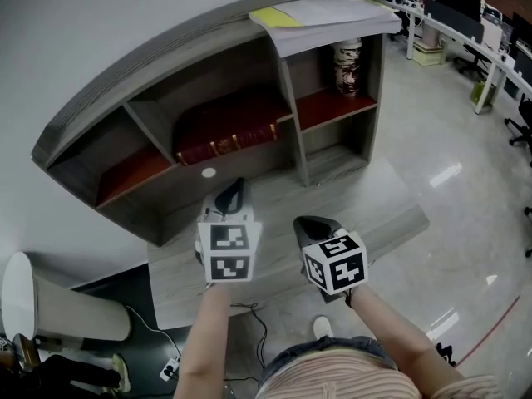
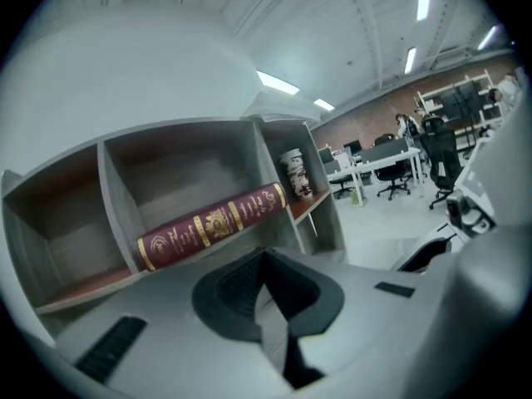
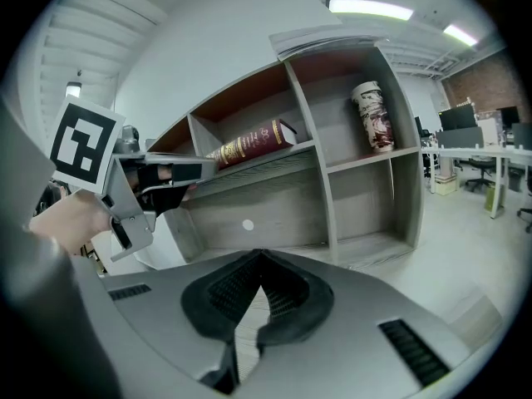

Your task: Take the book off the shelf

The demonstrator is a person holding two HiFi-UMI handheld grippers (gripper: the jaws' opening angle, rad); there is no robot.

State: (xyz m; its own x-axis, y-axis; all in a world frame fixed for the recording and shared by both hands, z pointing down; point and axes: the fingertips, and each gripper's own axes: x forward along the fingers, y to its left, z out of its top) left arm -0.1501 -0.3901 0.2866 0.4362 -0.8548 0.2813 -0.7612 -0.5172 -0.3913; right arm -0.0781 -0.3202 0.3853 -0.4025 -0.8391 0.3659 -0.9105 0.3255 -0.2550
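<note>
Nearest the person, both forearms reach forward over the worktop (image 1: 370, 191), each hand wrapped round its tool. The left gripper (image 1: 232, 193) is the further forward and points slightly down toward the shelf unit (image 1: 266, 166). Its fingers (image 2: 237, 293) are pressed together with nothing between them — likely because the approach to the shelf is not yet finished. The right gripper (image 1: 312, 224) sits just beside it and a little nearer the body, fingers (image 3: 224, 298) likewise together and empty, probably kept in reserve as a support.

Beyond them the maroon book (image 1: 226, 144) lies flat on the upper board of the middle compartment, gilt spine facing out — an edge the fingers could take once parted. Further right a patterned cup (image 1: 347, 65) stands upright in the end compartment, and papers (image 1: 332, 13) lie on the unit's top.
</note>
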